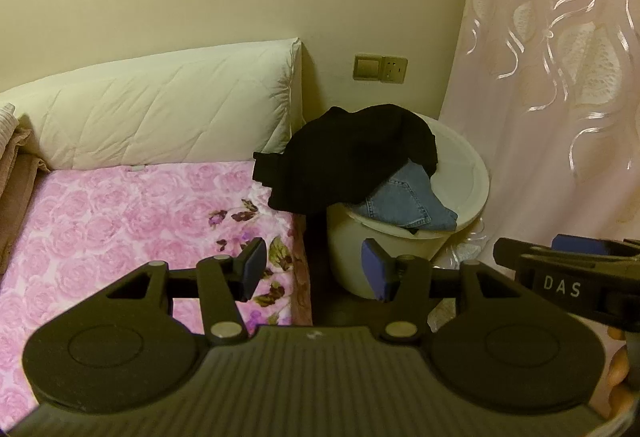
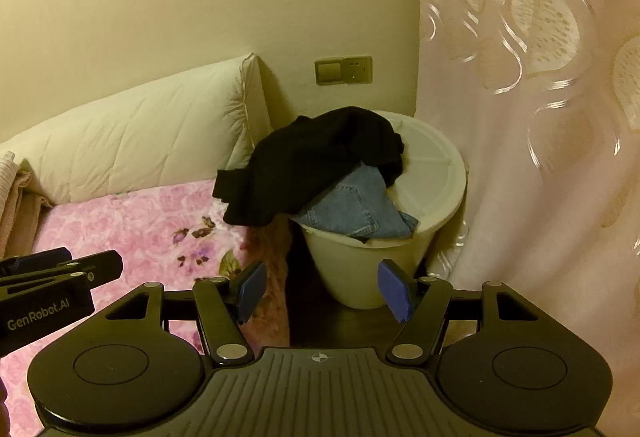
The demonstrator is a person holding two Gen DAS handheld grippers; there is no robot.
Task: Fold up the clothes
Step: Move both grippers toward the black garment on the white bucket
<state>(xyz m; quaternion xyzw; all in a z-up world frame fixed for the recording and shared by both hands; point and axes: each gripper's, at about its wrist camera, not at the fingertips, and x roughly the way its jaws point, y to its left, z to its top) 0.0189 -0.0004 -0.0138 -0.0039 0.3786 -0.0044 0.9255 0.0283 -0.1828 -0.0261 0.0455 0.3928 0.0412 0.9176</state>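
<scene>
A black garment (image 1: 348, 157) (image 2: 308, 161) is draped over a white bucket (image 1: 460, 177) (image 2: 436, 173) beside the bed, its edge hanging onto the bed corner. Blue jeans (image 1: 404, 201) (image 2: 356, 209) lie under it on the bucket's rim. My left gripper (image 1: 316, 267) is open and empty, held back from the bucket over the bed edge. My right gripper (image 2: 324, 287) is open and empty, aimed at the bucket's base. Each gripper shows at the side of the other's view: the right one (image 1: 568, 269) and the left one (image 2: 60, 277).
The bed has a pink floral blanket (image 1: 120, 229) (image 2: 132, 225) and a white quilted pillow (image 1: 160, 113) against the wall. A pink patterned curtain (image 1: 560, 77) (image 2: 540, 117) hangs at the right. A wall switch and socket (image 1: 380, 68) sit above the bucket. Folded towels (image 1: 12, 141) lie far left.
</scene>
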